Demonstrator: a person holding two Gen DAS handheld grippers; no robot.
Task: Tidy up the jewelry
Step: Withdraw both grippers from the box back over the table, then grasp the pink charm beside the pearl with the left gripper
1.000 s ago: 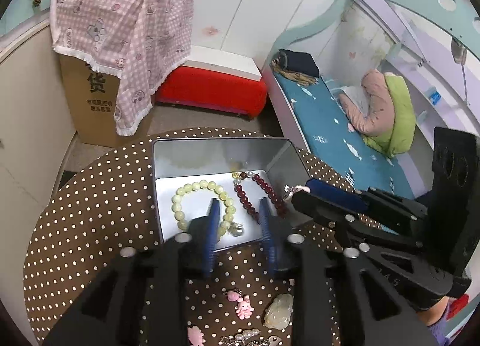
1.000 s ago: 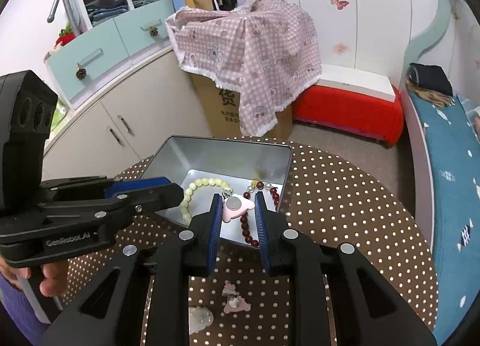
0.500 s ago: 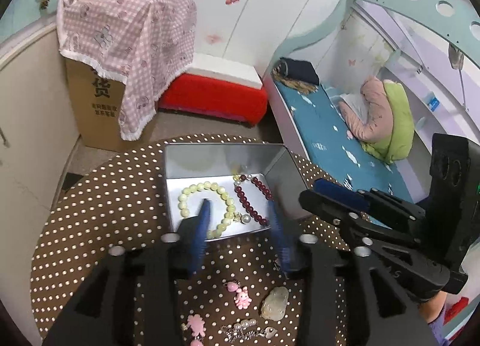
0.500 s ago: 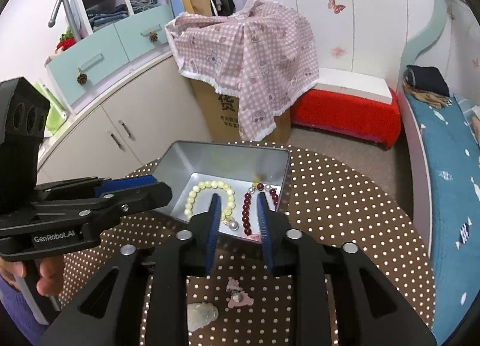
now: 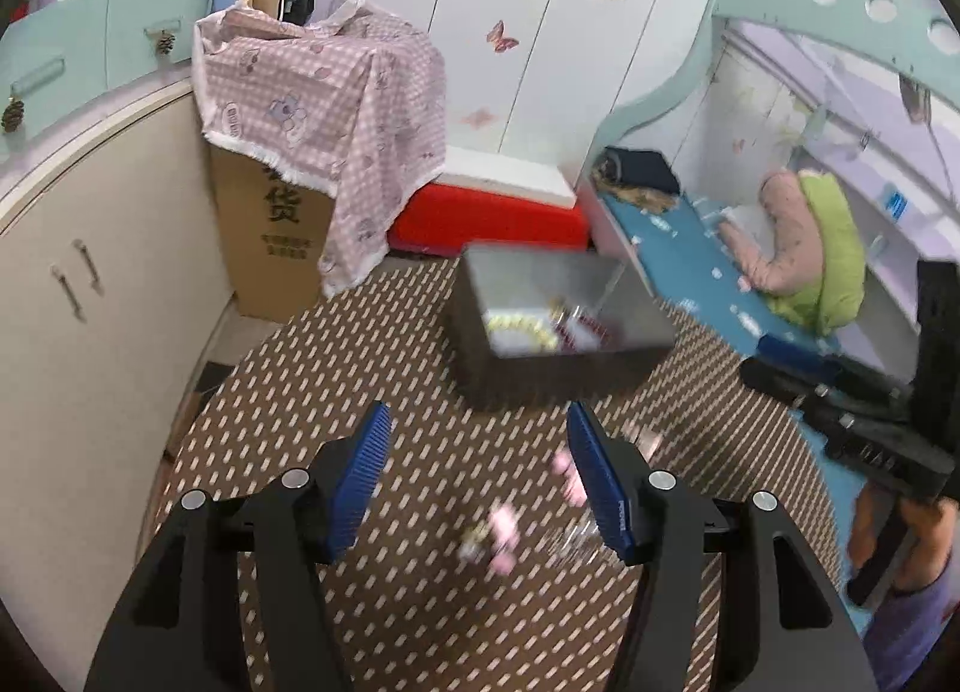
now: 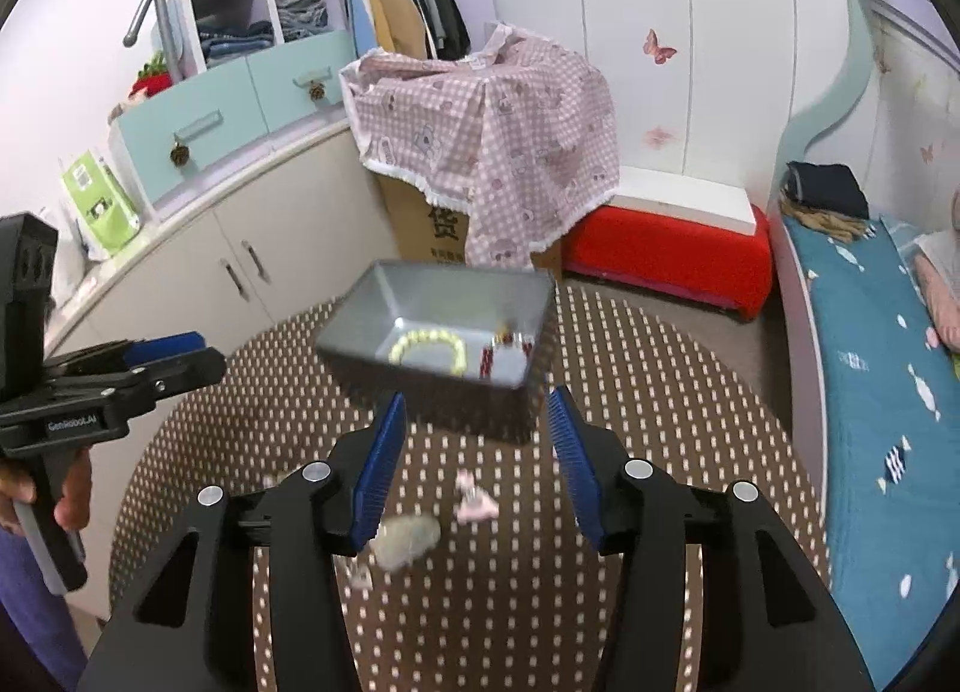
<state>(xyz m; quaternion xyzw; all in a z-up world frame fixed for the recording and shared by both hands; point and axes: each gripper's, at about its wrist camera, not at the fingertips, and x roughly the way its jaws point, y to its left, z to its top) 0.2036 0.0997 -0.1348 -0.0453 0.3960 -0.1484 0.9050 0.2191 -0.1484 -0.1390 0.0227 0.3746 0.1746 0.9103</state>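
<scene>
A grey metal tin [image 6: 528,302] [image 5: 636,326] stands on the brown dotted table and holds a pale green bead bracelet [image 6: 429,347] [image 5: 519,326] and a dark red bead bracelet [image 6: 489,359] [image 5: 588,329]. My left gripper [image 5: 477,467] is open and empty, held above the table short of the tin. My right gripper [image 6: 477,452] is open and empty, also short of the tin. Loose on the table lie a pale jade pendant [image 6: 408,539], a pink charm [image 6: 474,503] and blurred pink charms [image 5: 501,530]. Both views are motion-blurred.
The round table [image 6: 660,392] has its edge near a cream cabinet [image 6: 198,272] on the left and a blue bed [image 6: 870,368] on the right. A cardboard box under a pink checked cloth [image 6: 486,152] and a red bench [image 6: 666,257] stand behind.
Both grippers pulled back and up from the tin and opened wide. The right gripper let go of the pink heart charm it held a second ago.
</scene>
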